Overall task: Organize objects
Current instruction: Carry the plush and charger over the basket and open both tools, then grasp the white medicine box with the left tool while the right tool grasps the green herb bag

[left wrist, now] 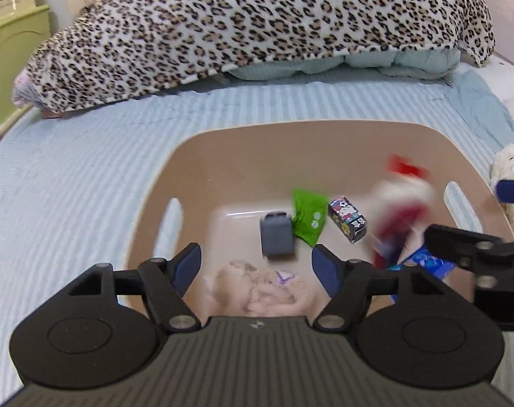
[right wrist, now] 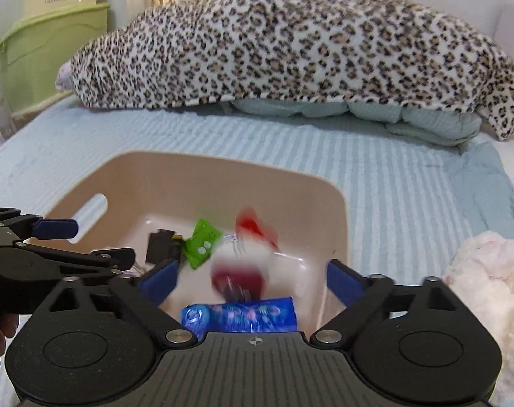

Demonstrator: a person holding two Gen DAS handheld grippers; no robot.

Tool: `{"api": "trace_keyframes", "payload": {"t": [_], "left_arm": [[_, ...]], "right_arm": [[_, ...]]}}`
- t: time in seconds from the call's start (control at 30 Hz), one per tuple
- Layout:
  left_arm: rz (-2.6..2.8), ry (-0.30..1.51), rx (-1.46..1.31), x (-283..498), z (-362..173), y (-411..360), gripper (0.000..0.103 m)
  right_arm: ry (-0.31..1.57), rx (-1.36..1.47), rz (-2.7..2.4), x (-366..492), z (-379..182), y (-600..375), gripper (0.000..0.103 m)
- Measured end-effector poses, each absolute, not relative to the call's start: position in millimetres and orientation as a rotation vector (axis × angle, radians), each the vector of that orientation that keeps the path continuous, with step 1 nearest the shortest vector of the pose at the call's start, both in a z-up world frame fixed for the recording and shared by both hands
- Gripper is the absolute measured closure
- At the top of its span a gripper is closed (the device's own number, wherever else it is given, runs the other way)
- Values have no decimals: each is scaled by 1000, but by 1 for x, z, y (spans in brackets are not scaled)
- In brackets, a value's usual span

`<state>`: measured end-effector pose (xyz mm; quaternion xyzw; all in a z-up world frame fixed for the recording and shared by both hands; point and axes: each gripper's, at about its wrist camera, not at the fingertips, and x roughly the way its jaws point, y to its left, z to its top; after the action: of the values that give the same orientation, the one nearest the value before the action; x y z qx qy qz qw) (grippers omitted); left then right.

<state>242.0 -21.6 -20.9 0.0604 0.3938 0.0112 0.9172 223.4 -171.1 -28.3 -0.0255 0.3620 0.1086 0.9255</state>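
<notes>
A beige plastic basket [left wrist: 223, 156] [right wrist: 195, 176] sits on the bed. Inside lie a grey box [left wrist: 277, 237], a green packet [left wrist: 307, 217] [right wrist: 201, 242], a small black cartoon box [left wrist: 346, 220], a blue printed pack [right wrist: 240, 315] [left wrist: 426, 261] and a beige plush toy [left wrist: 257, 288]. A red and white item [right wrist: 240, 268] [left wrist: 399, 203] is motion-blurred in mid-air inside the basket, held by neither gripper. My left gripper [left wrist: 257, 268] is open and empty above the basket's near side. My right gripper [right wrist: 251, 279] is open above the basket's right side.
A leopard-print blanket [left wrist: 257, 27] over a pale green duvet [right wrist: 358, 112] lies across the back of the bed. A white plush toy [right wrist: 491, 291] lies right of the basket. A green bin [right wrist: 50, 54] stands at far left. The striped blue bedspread [left wrist: 87, 169] surrounds the basket.
</notes>
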Motion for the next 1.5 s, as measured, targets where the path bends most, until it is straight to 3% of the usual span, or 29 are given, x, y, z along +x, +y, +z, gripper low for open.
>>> {"api": "trace_keyframes", "payload": {"t": [0.2,0.7,1.5], "left_arm": [[24,785,110,211,0,-18,16],[-5,890,65,159,-28,-19,15],[-100,1040,64,188,-107,-48,15]], "right_arm": [[708,-102,226,189,-4,-179,0],[877,-125,189,140,-51,-201,0],[993,-86,164,159,-121,-211,0]]}}
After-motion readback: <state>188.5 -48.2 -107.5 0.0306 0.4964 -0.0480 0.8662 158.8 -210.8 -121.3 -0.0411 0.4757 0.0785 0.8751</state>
